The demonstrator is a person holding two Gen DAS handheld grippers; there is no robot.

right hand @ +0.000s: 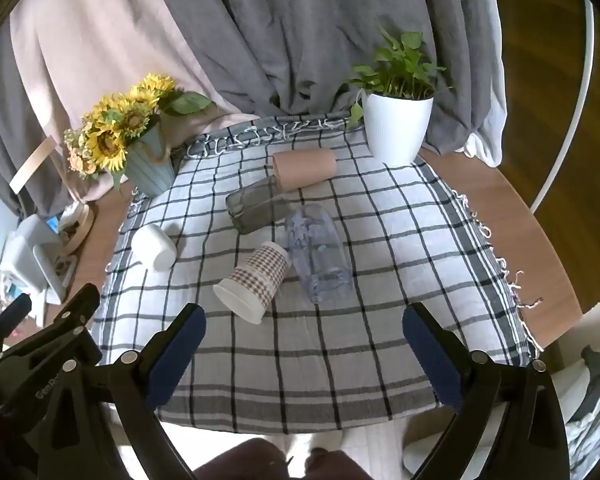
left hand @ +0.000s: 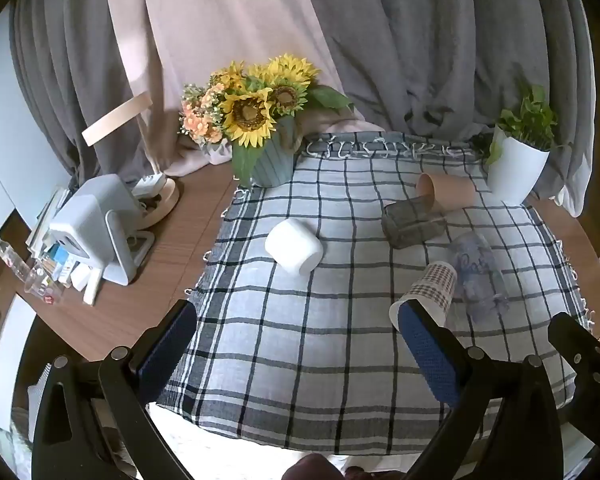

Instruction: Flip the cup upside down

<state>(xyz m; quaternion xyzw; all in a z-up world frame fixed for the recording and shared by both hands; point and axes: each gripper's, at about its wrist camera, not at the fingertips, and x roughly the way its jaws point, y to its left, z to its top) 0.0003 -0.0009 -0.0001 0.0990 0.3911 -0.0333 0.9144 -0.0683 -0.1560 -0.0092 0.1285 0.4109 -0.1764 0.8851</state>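
While both jaws gape, checked paper cup (right hand: pixel 256 280) lies sideways, clear bottle (right hand: pixel 318 256) beside.

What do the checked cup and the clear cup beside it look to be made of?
Checked cup: likely paper, matte, with a printed brown check and a rolled white rim. Clear cup: glass or hard plastic, glossy and see-through, the cloth's lines showing through it; a bluish print on its wall.

A wooden table (right hand: pixel 496 208) carries a checked cloth (right hand: pixel 340 344); directly on its bare wood stand a sunflower pot (right hand: pixel 150 172), a white device (left hand: pixel 96 224) and a lamp base (left hand: pixel 164 200)
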